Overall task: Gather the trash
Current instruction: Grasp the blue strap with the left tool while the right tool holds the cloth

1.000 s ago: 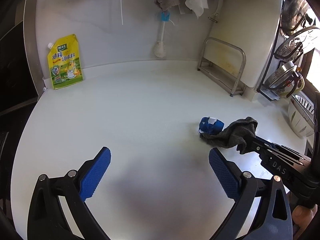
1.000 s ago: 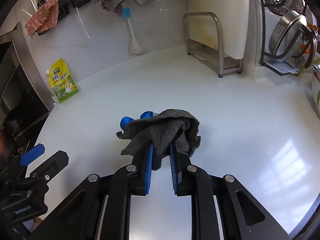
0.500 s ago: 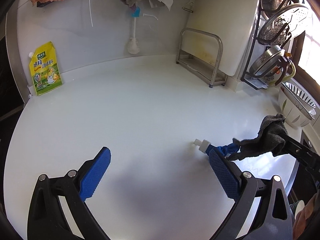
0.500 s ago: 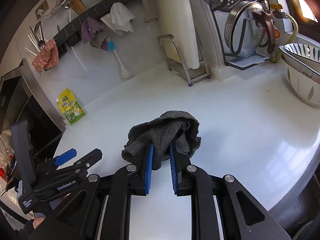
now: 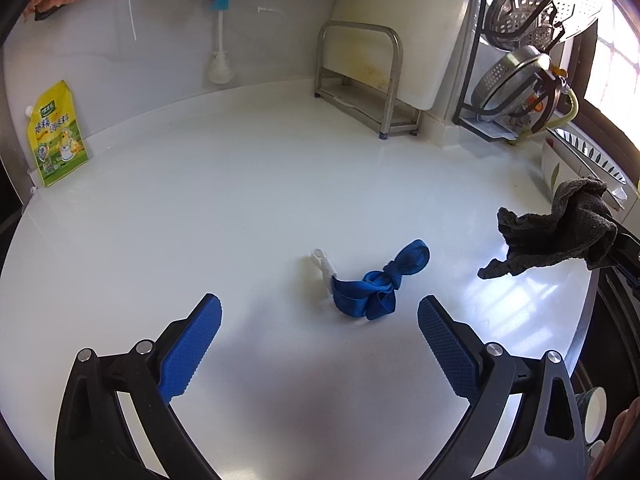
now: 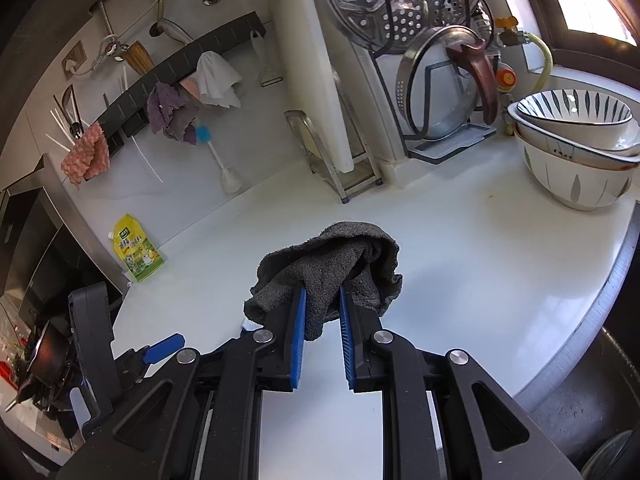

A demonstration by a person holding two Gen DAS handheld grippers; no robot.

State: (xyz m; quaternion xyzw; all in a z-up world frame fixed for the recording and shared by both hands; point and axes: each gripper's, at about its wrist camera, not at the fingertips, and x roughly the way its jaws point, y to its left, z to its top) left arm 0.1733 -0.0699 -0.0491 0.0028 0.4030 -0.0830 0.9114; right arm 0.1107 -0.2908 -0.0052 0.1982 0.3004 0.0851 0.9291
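A knotted blue strip of trash [image 5: 374,286] with a white plastic clip [image 5: 325,266] lies on the white counter [image 5: 200,216], just ahead of my left gripper [image 5: 318,346], which is open and empty above the counter. My right gripper [image 6: 322,308] is shut on a dark grey cloth [image 6: 332,264] and holds it above the counter. The cloth also shows at the right of the left wrist view [image 5: 560,230]. The blue trash is hidden in the right wrist view.
A yellow seasoning pouch [image 5: 56,136] leans against the back wall at left. A steel rack with a cutting board [image 5: 360,76] and a rack of pot lids [image 5: 528,80] stand at the back right. Stacked bowls [image 6: 580,152] sit at the far right. A brush [image 5: 219,60] hangs on the wall.
My right gripper has lifted the grey cloth up and to the right, off the blue trash, which now lies uncovered. My left gripper has swung right toward the trash, still open.
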